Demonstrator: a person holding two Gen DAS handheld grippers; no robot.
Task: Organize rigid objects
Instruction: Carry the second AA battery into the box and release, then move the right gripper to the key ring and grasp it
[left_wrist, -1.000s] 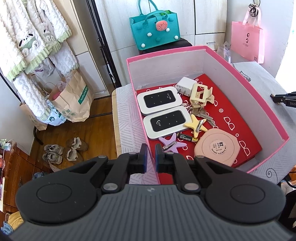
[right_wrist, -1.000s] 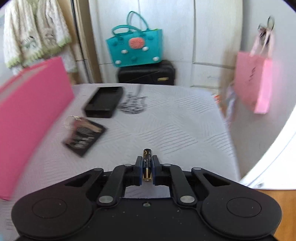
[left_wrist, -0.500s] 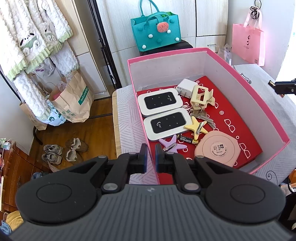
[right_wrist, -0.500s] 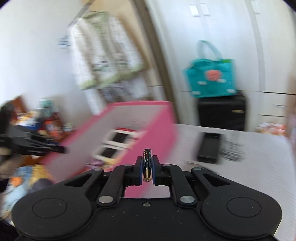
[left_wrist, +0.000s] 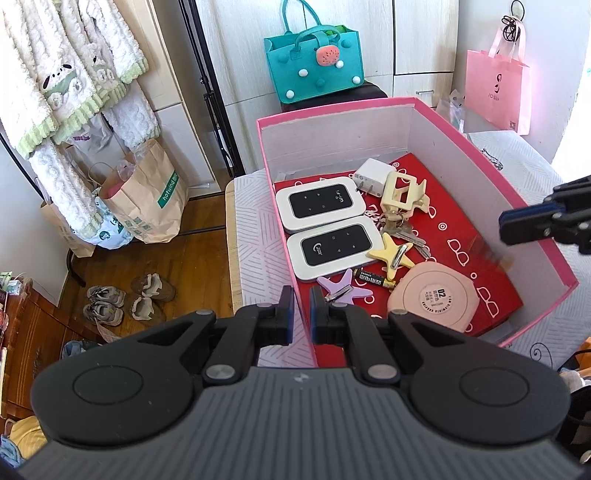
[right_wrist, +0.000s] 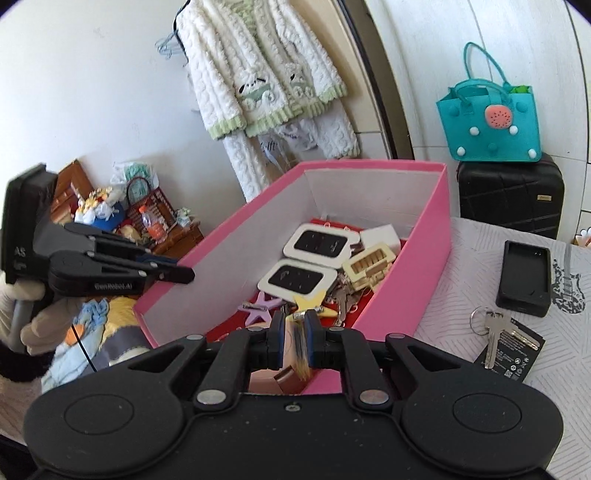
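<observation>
Battery (right_wrist: 300, 345), blurred, stands lengthwise between the right tool's (right_wrist: 294, 334) just-loosening pads, over the pink box's (right_wrist: 436, 236) near end. Left tool (left_wrist: 298, 316) clenched on the box's wall.

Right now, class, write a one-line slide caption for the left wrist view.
Left gripper grips the pink box by its wall; inside: two Wi-Fi routers, keys, star clips, battery.
</observation>
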